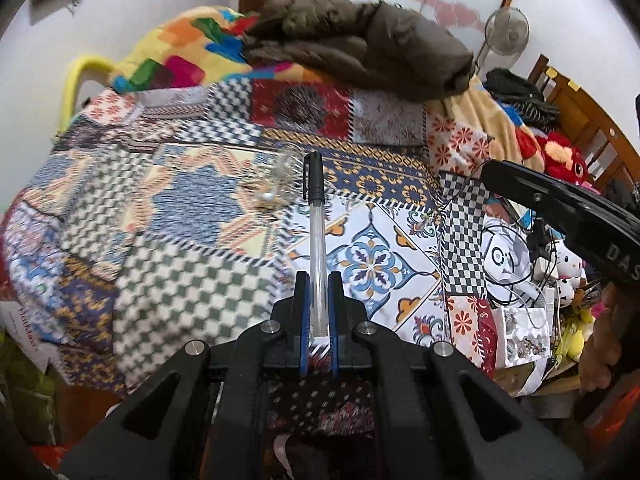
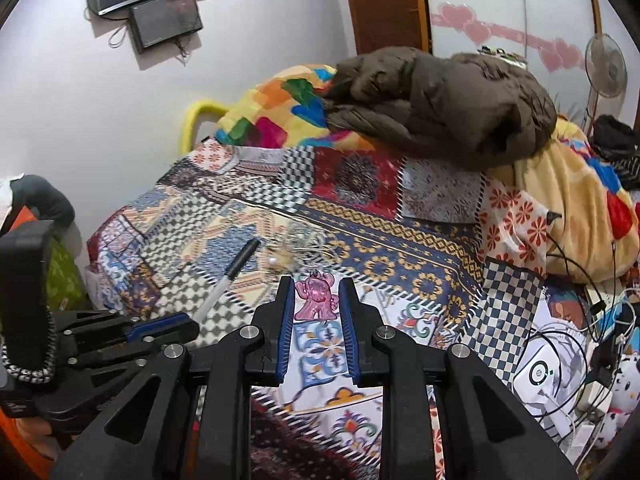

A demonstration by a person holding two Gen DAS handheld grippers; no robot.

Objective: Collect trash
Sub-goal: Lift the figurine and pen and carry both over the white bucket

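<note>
Pen (image 1: 315,236): clear barrel, black cap; clamped at its bare end in the left gripper (image 1: 318,280), long axis along the fingers, cap pointing away, above the patchwork bed (image 1: 192,216). Pink translucent figurine (image 2: 316,296): upright, grasped between the right gripper (image 2: 316,284) tips, above the bed.

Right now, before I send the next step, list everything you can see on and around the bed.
pen: one, clear barrel with black cap, clamped in the left hand-held gripper
toy figure: one, translucent pink, between the right gripper's fingers
clear wrapper: one, transparent, on the bedspread
patchwork bedspread: one, multicoloured, covering the bed
jacket: one, brown, heaped at the bed's far end
blanket: one, bright blocks, under the jacket
fan: one, pale, far right
screens: two, black, wall-mounted
left hand-held gripper: shut on pen
right hand-held gripper: holding toy figure
</note>
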